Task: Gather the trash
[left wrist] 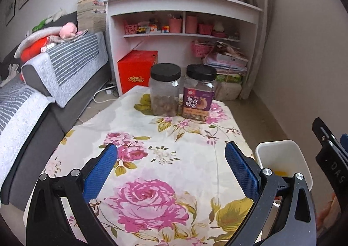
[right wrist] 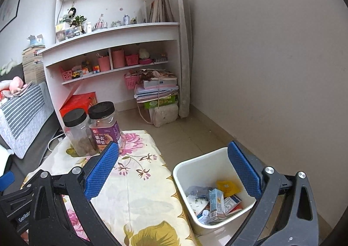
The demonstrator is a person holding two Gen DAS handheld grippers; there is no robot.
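Observation:
A white trash bin (right wrist: 189, 165) stands on the floor at the table's right side and holds several pieces of trash: a small carton (right wrist: 216, 203), a yellow packet (right wrist: 228, 187) and crumpled wrappers. My right gripper (right wrist: 173, 166) is open and empty, above the gap between table and bin. My left gripper (left wrist: 170, 166) is open and empty above the floral tablecloth (left wrist: 152, 159). The bin's rim also shows in the left wrist view (left wrist: 280, 143), with the right gripper's body at the far right edge.
Two black-lidded plastic jars stand at the table's far end: a clear one (left wrist: 165, 89) and a purple-labelled one (left wrist: 199, 93). A grey sofa (left wrist: 43, 98) lies left. A white shelf unit (left wrist: 182, 17), a red box (left wrist: 136, 69) and stacked papers (right wrist: 157, 91) are behind.

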